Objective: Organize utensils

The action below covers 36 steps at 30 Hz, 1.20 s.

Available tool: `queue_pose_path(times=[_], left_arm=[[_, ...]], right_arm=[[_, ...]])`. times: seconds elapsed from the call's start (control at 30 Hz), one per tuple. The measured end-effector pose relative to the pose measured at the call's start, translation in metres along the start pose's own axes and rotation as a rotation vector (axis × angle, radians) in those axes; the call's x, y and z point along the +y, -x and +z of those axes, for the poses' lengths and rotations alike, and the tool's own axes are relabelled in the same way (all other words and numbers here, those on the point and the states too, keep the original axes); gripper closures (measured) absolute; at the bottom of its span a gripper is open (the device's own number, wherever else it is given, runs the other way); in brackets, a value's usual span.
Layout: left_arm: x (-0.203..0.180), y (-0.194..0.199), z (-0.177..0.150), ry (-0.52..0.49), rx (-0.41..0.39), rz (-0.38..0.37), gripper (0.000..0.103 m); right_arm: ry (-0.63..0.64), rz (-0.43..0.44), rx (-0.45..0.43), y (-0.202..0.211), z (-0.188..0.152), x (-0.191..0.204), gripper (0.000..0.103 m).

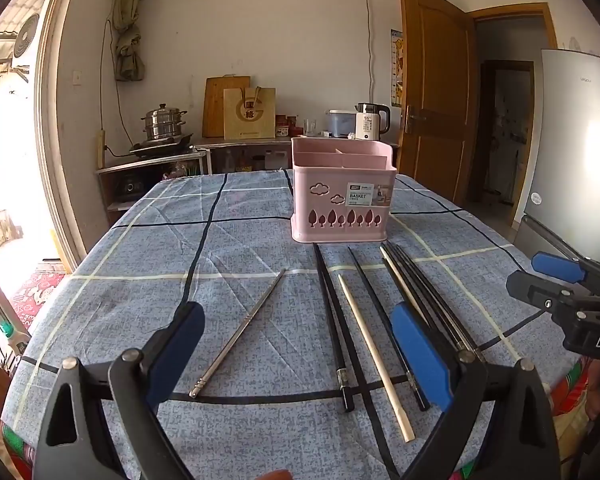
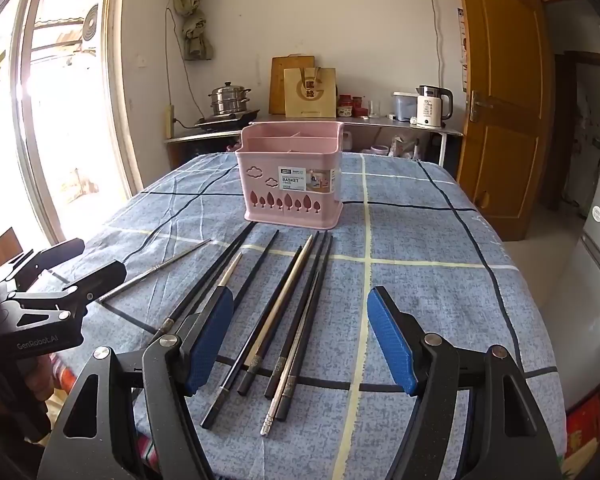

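My left gripper [image 1: 296,344] and right gripper [image 2: 300,336] are hovering wide and empty, nothing sorted: every chopstick [image 2: 288,300] is lying before the pink plastic compartmented basket [image 2: 292,184].

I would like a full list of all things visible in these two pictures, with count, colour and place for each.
utensil basket: one, pink, empty compartments, far middle of table.
black chopsticks: several, black, lying in front of basket.
metal chopstick: one, silver, lying apart on the window side.
pale chopstick: one, cream, among the black ones.
tablecloth: one, blue with check lines, covering table.
steamer pot: one, steel, back counter.
kettle: one, white and black, back counter.
paper bag: one, tan, against wall.
door: one, brown wood.
left gripper: black with blue pads, open, empty.
right gripper: same, open, empty.
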<state>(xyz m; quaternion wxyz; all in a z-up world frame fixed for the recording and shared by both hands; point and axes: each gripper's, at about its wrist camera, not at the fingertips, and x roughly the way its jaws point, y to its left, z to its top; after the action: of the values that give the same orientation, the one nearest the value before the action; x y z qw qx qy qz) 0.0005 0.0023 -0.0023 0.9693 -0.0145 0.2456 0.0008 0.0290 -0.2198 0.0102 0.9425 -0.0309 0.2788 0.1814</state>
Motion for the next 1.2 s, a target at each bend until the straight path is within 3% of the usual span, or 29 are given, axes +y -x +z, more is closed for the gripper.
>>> queue_pose_path(times=[1.2], left_arm=[[-0.0031,0.0066,0.0025,0.003,0.001,-0.008,0.006]], right_arm=[[0.001,0.001,0.006,0.0006,-0.0011,0.0015,0.033]])
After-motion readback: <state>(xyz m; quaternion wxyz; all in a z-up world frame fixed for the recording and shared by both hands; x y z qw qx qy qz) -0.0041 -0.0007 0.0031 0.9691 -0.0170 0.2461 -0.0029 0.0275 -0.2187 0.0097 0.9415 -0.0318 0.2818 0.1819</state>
